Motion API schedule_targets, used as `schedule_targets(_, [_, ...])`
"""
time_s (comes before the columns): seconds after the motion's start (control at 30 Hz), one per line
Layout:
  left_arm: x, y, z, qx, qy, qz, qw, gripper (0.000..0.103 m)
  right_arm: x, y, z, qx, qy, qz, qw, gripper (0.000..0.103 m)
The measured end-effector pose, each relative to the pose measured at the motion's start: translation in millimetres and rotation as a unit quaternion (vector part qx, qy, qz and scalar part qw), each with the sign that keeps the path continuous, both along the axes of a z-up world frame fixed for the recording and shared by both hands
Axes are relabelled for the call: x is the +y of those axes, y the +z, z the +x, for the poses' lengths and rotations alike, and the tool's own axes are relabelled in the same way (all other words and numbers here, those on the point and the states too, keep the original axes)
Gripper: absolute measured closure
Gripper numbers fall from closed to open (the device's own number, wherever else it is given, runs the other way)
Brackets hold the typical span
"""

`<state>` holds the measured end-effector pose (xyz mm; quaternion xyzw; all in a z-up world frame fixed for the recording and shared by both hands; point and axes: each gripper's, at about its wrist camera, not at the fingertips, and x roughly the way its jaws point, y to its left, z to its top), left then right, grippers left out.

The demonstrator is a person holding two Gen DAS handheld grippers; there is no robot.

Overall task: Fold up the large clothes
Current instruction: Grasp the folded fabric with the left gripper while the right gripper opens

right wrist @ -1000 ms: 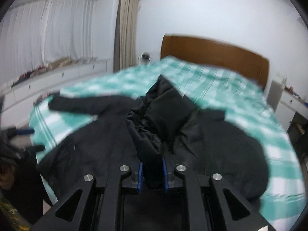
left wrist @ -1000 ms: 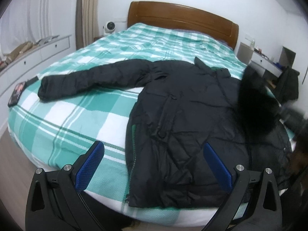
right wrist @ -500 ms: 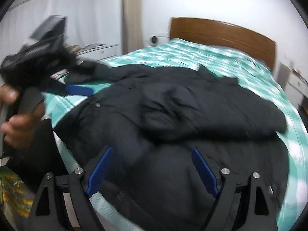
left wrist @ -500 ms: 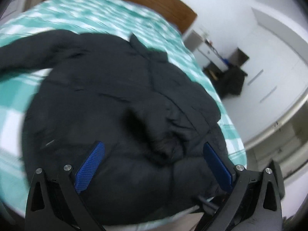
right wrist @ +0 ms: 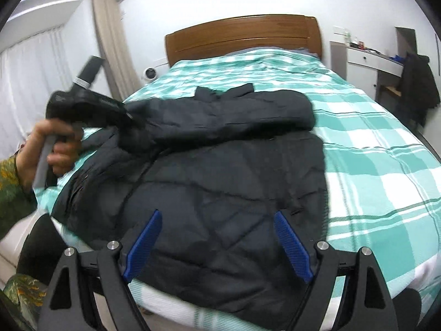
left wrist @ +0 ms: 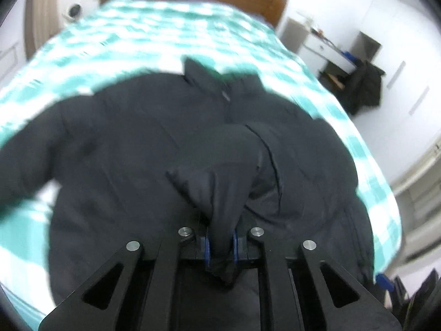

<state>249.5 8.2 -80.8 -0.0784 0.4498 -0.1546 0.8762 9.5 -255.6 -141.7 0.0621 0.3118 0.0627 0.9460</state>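
Comparing with a second ago, the roles are seen exchanged: the left tool has just been closed on a fold of the black jacket – the right tool now stands wide, nothing between. The jacket lies on the bed, one sleeve folded across. Only the right view shows the hand and that sleeve sharply.

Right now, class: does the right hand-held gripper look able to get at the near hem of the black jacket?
Probably yes. The right hand-held gripper is open and empty, right above the jacket hem, with nothing between. The left hand-held gripper grips a sleeve off to the side.
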Motion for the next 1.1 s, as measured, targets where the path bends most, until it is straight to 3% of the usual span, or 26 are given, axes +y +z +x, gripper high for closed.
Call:
schedule_targets(0.1, [29.0,1.8,38.4,-0.009,0.050,0.015,0.9986,0.094,-14.2,9.4,21.3,-0.006,-0.014,0.004,1.000,0.017])
schedule_targets(0.2, [58.5,-26.6,74.0,0.014,0.099,0.024,0.9946,0.094,-25.9,22.8,51.0,-0.010,-0.022,0.004,1.000,0.017])
schedule_targets(0.3, [70.0,-54.6,83.5,0.035,0.109,0.018,0.9933,0.093,-29.7,37.7,98.9,-0.001,-0.017,-0.021,1.000,0.020])
schedule_targets(0.33, [71.3,-62.0,82.5,0.033,0.109,0.018,0.9934,0.093,-31.2,40.9,113.1,0.001,-0.012,-0.022,1.000,0.024])
schedule_targets(0.4, [71.1,-71.0,81.1,0.026,0.106,0.019,0.9938,0.092,-32.8,48.4,154.0,0.009,-0.007,-0.037,0.999,0.060])
schedule_targets(0.43, [70.5,-76.7,77.6,0.023,0.107,0.014,0.9939,0.091,-32.8,49.1,171.7,0.016,-0.007,-0.044,0.999,0.064])
schedule_targets(0.57, [76.9,-94.9,79.9,0.024,0.112,-0.011,0.9934,0.090,-35.5,40.5,250.8,0.051,-0.001,-0.028,0.998,0.065])
schedule_targets(0.63, [77.5,-99.4,87.5,0.025,0.111,-0.017,0.9934,0.089,-35.1,20.5,285.4,0.085,0.006,-0.005,0.996,0.065])
schedule_targets(0.73, [77.1,-104.4,91.3,0.026,0.104,-0.022,0.9940,0.087,-29.6,-40.9,325.7,0.195,0.025,0.002,0.981,0.068])
schedule_targets(0.77, [76.7,-105.1,92.3,0.025,0.101,-0.024,0.9943,0.087,-27.4,-47.3,328.5,0.196,0.027,0.001,0.980,0.068])
schedule_targets(0.93, [76.8,-111.4,91.1,0.016,0.094,-0.025,0.9951,0.087,-20.8,-35.1,335.7,0.224,0.034,-0.015,0.974,0.068])
schedule_targets(1.1, [78.3,-115.2,88.9,0.009,0.096,-0.037,0.9947,0.086,-36.4,8.6,375.2,0.164,-0.001,-0.016,0.986,0.067])
